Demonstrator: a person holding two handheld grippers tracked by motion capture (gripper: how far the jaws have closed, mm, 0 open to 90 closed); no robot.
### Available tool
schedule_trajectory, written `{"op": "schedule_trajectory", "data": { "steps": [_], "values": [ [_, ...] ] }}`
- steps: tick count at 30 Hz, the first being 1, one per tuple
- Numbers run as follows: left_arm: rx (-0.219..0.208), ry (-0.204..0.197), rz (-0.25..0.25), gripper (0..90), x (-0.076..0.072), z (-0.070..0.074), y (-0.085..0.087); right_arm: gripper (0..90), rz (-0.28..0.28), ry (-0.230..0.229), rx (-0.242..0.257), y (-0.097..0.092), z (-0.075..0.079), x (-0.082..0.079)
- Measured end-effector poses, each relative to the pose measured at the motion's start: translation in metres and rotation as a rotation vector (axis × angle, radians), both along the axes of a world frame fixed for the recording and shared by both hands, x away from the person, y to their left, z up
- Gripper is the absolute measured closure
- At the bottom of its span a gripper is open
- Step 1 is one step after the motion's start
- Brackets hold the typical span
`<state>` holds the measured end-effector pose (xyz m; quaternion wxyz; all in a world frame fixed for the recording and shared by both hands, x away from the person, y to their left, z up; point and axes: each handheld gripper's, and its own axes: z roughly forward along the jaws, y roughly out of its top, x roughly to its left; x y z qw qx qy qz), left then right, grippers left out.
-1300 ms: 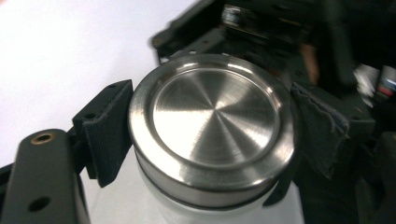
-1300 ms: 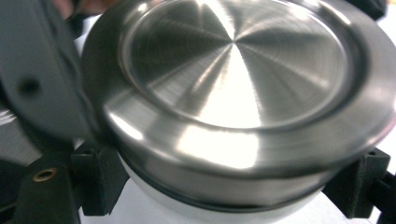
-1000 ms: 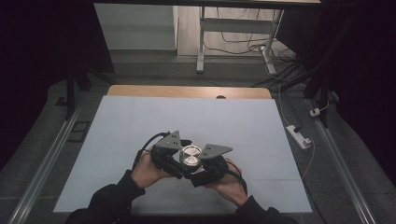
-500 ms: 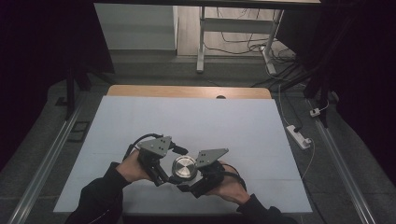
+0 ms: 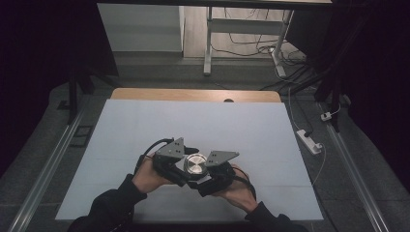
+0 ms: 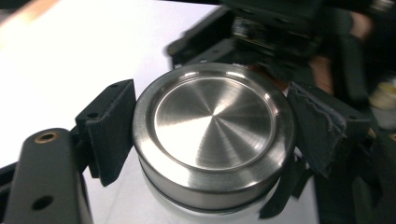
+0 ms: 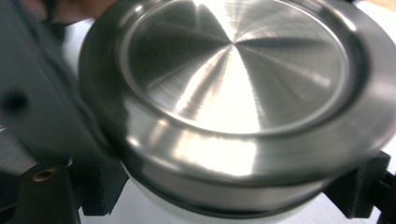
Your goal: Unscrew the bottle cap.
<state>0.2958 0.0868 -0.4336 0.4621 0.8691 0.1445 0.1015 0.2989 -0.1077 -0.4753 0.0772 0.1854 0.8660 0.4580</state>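
- The jar sits between the two hands, low and near the middle of the white tabletop. It has a shiny metal lid on a white body.
- The right hand-held gripper is squeezed tight on the white body just under the lid (its dark pads poke out at both sides in the right gripper view).
- The left hand-held gripper has just been closing, with the lid between its jaws. Its pads now press the lid's rim on both sides.
- The job now looks like twisting the lid off.
- To do it well, keep the right one very still.
- Turn the left one slowly and flat, so the lid does not tip.
- If the pads slip on the smooth metal, stop and grab again.
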Motion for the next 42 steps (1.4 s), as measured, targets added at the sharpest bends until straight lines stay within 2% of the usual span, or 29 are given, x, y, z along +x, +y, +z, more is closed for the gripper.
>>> {"op": "schedule_trajectory", "data": {
  "steps": [2,3,4,7,8,11,13,18,19,20,21,23,26,29,30,31,33,34,35,36,40,42],
  "values": [
    [0.015,-0.025,0.064,20.1,-0.004,-0.001,-0.007,14.5,-0.049,-0.030,-0.020,0.000,0.000,0.001],
    [0.016,-0.028,0.080,20.0,-0.005,-0.001,-0.009,14.6,-0.063,-0.029,-0.019,-0.001,-0.001,0.001],
    [0.016,-0.025,0.068,19.4,-0.004,-0.001,-0.009,14.6,-0.074,-0.025,-0.012,-0.001,-0.001,0.002],
    [-0.031,0.021,0.010,8.1,0.003,0.002,-0.002,14.6,-0.073,-0.022,0.006,-0.003,0.000,0.001],
    [-0.046,0.025,-0.004,5.8,0.004,0.003,0.003,14.6,-0.068,-0.021,0.015,-0.003,0.001,0.001],
    [-0.065,0.054,-0.070,3.2,0.012,0.006,0.018,14.6,-0.033,-0.008,0.036,-0.005,0.004,0.002],
    [-0.071,0.055,-0.125,4.6,0.014,0.007,0.026,14.5,-0.003,-0.003,0.037,-0.005,0.004,0.001],
    [-0.035,0.063,-0.274,7.8,0.014,0.006,0.032,14.6,0.124,0.012,0.024,0.000,0.003,-0.003],
    [-0.035,0.063,-0.274,9.0,0.014,0.006,0.032,14.6,0.143,0.012,0.020,0.002,0.003,-0.005],
    [-0.009,0.053,-0.319,9.8,0.010,0.005,0.029,14.6,0.160,0.010,0.019,0.004,0.002,-0.007],
    [-0.009,0.053,-0.319,10.5,0.010,0.005,0.029,14.6,0.174,0.005,0.013,0.005,0.002,-0.008],
    [0.029,0.045,-0.347,12.6,0.007,0.004,0.022,14.6,0.193,0.001,0.006,0.007,0.002,-0.011],
    [0.042,0.040,-0.343,19.0,0.006,0.003,0.019,14.6,0.201,-0.013,-0.002,0.009,0.003,-0.012],
    [0.025,0.043,-0.283,19.8,0.006,0.003,0.015,14.6,0.176,-0.012,0.001,0.007,0.003,-0.011],
    [0.025,0.043,-0.283,20.0,0.006,0.003,0.015,14.6,0.162,-0.014,0.001,0.006,0.003,-0.010],
    [0.016,0.044,-0.222,20.1,0.006,0.003,0.013,14.6,0.145,-0.015,0.003,0.006,0.003,-0.008],
    [0.002,0.038,-0.156,20.3,0.005,0.004,0.010,14.6,0.106,-0.011,0.009,0.004,0.003,-0.006],
    [0.002,0.038,-0.156,20.3,0.005,0.004,0.010,14.6,0.088,-0.009,0.010,0.003,0.003,-0.004],
    [0.002,0.026,-0.108,20.3,0.003,0.005,0.007,14.6,0.074,-0.012,0.011,0.002,0.003,-0.003],
    [-0.007,0.025,-0.089,20.4,0.002,0.005,0.005,14.6,0.059,-0.010,0.012,0.002,0.003,-0.003],
    [-0.046,0.029,-0.054,20.4,0.002,0.008,0.007,14.6,0.032,-0.013,0.004,0.001,0.002,-0.001],
    [-0.057,0.038,-0.056,20.4,0.002,0.010,0.008,14.6,0.027,-0.009,0.002,0.002,0.001,-0.001]
  ]
}}
